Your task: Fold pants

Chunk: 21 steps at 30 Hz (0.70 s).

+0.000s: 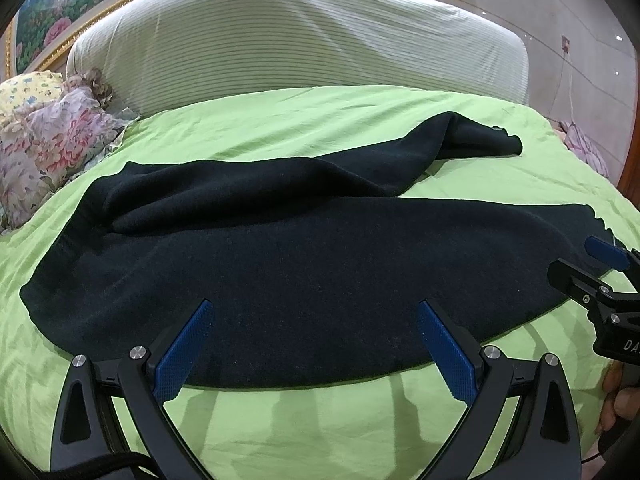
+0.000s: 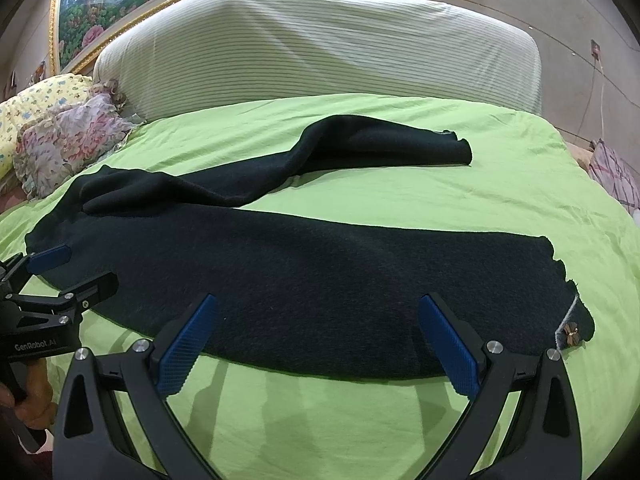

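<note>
Here, the dark, fuzzy knit pants (image 1: 304, 264) lie spread on the lime-green bed sheet (image 1: 340, 432), with their long axis running left to right across both views. The near leg lies flat along the front edge of the bed; the far leg (image 2: 360, 148) bends away toward the striped, cloth-covered headboard (image 2: 320, 48), leaving a wedge of green sheet between the two legs on the right.

The left tool (image 1: 312, 344) hovers over the near edge of the fabric, its blue-padded fingers (image 1: 184, 356) spread wide and holding nothing. The right tool (image 2: 316, 344) is likewise spread and empty, poised over the near hem side of the same leg. A small bow-shaped trim (image 2: 570, 334) sits at the cuff just right of it, so the leg ends appear to lie to the right and the waist to the left, though the waistband itself is hard to make out.

Judging by this layout, the fold turns on bringing one leg onto the other across the long axis. The near leg's edge is just in front of both tools, the left nearer the waist end, the right nearer the cuff. Floral pillows (image 1: 52, 140) sit well apart at far left.
</note>
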Each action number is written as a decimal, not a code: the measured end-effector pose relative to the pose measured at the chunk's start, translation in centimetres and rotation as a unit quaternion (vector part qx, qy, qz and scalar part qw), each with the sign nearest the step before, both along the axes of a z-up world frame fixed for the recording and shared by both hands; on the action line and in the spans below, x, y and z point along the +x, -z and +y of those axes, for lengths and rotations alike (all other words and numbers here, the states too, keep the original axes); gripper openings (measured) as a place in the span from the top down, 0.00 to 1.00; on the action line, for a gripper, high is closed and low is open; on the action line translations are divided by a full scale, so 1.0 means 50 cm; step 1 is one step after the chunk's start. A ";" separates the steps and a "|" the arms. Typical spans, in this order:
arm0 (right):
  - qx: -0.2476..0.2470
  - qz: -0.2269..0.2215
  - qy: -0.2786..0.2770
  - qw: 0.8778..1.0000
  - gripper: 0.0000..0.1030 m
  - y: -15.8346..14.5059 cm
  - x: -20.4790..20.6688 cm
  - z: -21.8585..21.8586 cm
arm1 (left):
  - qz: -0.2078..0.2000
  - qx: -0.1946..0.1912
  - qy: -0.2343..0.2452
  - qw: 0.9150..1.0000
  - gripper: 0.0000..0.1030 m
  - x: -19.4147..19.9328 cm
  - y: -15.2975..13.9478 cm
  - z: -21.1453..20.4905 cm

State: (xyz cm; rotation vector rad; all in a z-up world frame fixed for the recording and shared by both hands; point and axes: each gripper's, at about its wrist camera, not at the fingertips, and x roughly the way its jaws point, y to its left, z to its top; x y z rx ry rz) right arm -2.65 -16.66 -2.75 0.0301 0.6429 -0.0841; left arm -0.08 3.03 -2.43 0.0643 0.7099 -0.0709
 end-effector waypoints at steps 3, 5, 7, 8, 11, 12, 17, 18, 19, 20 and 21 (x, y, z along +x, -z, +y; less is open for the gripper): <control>-0.002 0.005 0.001 1.000 0.02 -0.001 0.000 0.001 | 0.001 -0.001 0.000 1.000 0.02 0.000 0.000 0.000; 0.000 -0.004 0.001 1.000 0.02 -0.002 -0.001 0.000 | 0.002 -0.002 0.001 1.000 0.02 0.000 0.000 0.000; -0.001 -0.007 0.001 1.000 0.02 -0.002 -0.001 0.000 | 0.003 -0.002 0.001 1.000 0.02 0.001 0.001 0.000; 0.002 -0.009 0.001 1.000 0.02 -0.002 -0.001 0.000 | 0.003 -0.003 0.001 1.000 0.02 0.001 0.001 0.000; 0.005 -0.017 0.002 1.000 0.02 -0.003 -0.004 -0.001 | 0.004 -0.003 0.002 1.000 0.02 0.002 0.002 -0.001; 0.010 -0.024 0.002 1.000 0.02 -0.003 -0.005 -0.001 | 0.005 -0.003 0.002 1.000 0.02 0.003 0.001 -0.001; 0.013 -0.018 0.002 1.000 0.02 -0.005 -0.004 -0.007 | 0.008 -0.006 0.003 1.000 0.02 0.010 -0.004 0.001; 0.016 -0.019 0.002 1.000 0.02 -0.007 -0.004 -0.007 | 0.009 -0.005 0.003 1.000 0.02 0.012 -0.006 0.001; 0.019 -0.018 0.001 1.000 0.02 -0.008 -0.004 -0.009 | 0.009 -0.004 0.004 1.000 0.02 0.014 -0.008 0.001; 0.018 -0.016 0.001 1.000 0.02 -0.009 -0.004 -0.012 | 0.009 -0.003 0.004 1.000 0.02 0.015 -0.011 0.000; 0.024 -0.004 0.002 1.000 0.02 -0.010 -0.002 -0.013 | 0.008 -0.002 0.004 1.000 0.02 0.018 -0.014 0.000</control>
